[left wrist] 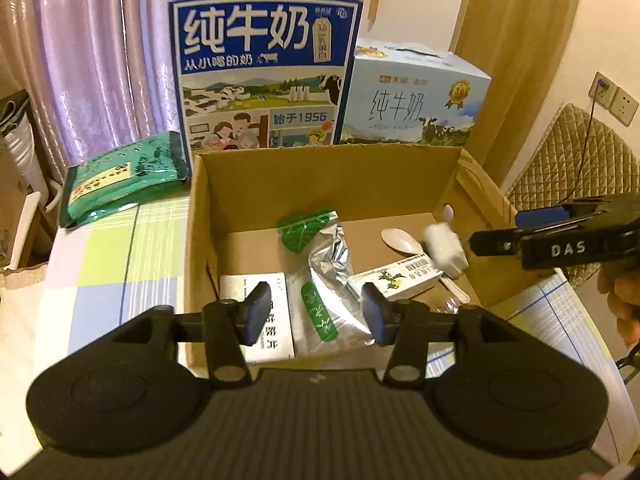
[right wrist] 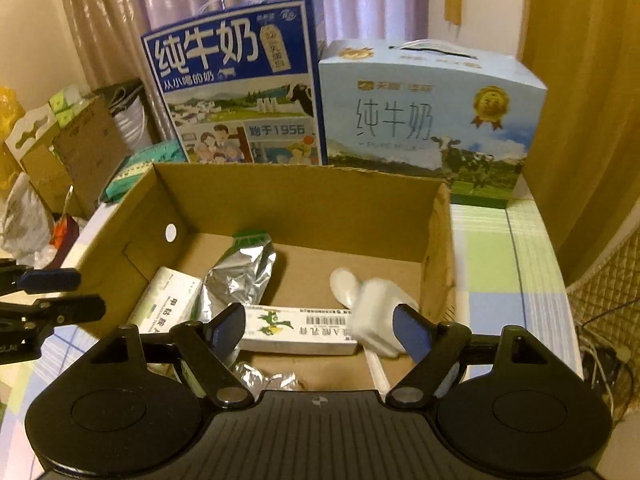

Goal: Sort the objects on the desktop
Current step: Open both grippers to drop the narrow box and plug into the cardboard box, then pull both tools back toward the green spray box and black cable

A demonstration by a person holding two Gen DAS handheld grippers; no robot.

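Note:
An open cardboard box (left wrist: 320,184) (right wrist: 304,204) on the checked tablecloth holds a silver foil pouch with green print (left wrist: 324,280) (right wrist: 240,276). Beside it lie a white medicine box (left wrist: 276,336) (right wrist: 168,300), a small white-and-green carton (left wrist: 396,278) (right wrist: 300,330) and a white spoon (left wrist: 400,242) (right wrist: 344,284). A white object (left wrist: 444,248) (right wrist: 376,316) shows motion-blurred over the box's right side, just left of my right gripper's right finger. My right gripper (right wrist: 320,330) (left wrist: 496,230) is open over the box's near right. My left gripper (left wrist: 316,312) (right wrist: 90,294) is open and holds nothing above the near left.
Behind the box stand a dark blue milk carton (left wrist: 260,72) (right wrist: 236,80) and a light blue one (left wrist: 416,96) (right wrist: 424,112). A green packet (left wrist: 120,176) lies at back left. A quilted chair back (left wrist: 580,160) is at right, a hand (left wrist: 624,296) at the edge.

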